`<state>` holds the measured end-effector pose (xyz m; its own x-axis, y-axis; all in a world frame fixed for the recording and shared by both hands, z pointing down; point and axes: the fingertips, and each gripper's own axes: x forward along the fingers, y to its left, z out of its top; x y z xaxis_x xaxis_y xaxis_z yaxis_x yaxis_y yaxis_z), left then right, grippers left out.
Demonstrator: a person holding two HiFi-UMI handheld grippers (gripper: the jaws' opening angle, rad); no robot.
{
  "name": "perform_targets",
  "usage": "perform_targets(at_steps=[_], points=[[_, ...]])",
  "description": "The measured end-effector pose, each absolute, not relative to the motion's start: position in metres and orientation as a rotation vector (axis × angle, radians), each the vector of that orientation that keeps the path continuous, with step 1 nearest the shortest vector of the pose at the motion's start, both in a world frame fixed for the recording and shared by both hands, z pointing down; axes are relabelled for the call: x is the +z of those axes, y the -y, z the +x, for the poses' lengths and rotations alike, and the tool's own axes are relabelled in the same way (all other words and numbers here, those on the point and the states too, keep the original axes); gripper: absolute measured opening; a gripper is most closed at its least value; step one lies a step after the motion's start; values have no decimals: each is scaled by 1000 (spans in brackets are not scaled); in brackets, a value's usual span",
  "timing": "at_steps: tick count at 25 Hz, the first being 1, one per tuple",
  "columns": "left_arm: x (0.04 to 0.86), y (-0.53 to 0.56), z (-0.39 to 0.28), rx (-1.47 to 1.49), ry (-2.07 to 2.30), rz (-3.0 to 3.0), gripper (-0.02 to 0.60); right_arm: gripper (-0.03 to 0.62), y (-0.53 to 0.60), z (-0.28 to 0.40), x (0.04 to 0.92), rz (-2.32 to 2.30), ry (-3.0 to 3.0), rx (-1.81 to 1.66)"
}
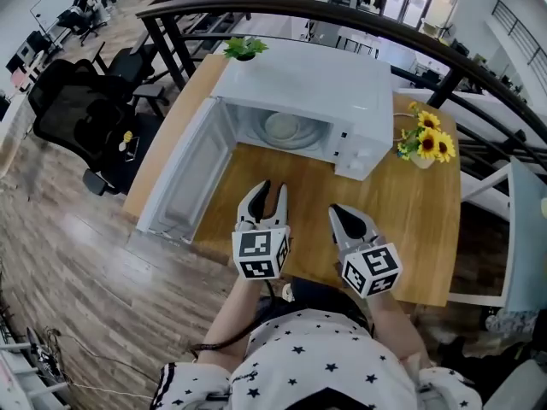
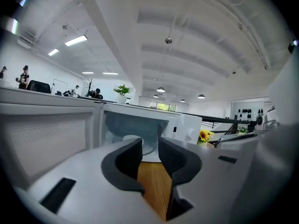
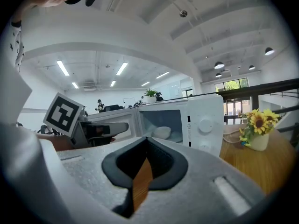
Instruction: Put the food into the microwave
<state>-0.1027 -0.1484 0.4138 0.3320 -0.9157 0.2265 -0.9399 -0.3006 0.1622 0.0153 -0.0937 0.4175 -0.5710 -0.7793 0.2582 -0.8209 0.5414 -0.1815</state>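
Note:
The white microwave [image 1: 325, 84] stands at the back of the wooden table [image 1: 419, 220], its door [image 1: 184, 178] swung wide to the left. Inside, pale round food [image 1: 286, 126] lies on the turntable; it also shows as the white food [image 3: 162, 132] in the right gripper view. My left gripper [image 1: 271, 191] hovers in front of the opening with a narrow gap between its jaws and nothing in it [image 2: 150, 146]. Beside it on the right, my right gripper [image 1: 338, 212] has its tips together and holds nothing [image 3: 145, 141].
A small vase of sunflowers [image 1: 425, 146] stands to the right of the microwave. A potted plant [image 1: 244, 48] sits behind its top. Black office chairs [image 1: 77, 109] stand on the floor to the left, and a dark railing [image 1: 359, 15] curves behind the table.

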Motion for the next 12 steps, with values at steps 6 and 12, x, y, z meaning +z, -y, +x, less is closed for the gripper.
perform_targets(at_steps=[6,12], points=[[400,104,-109,106,1684,2325,31,5,71,10,413,1352,2650,395],[392,74,-115,112,1680,2339,7,5,60,3,402,1321,2694,344]])
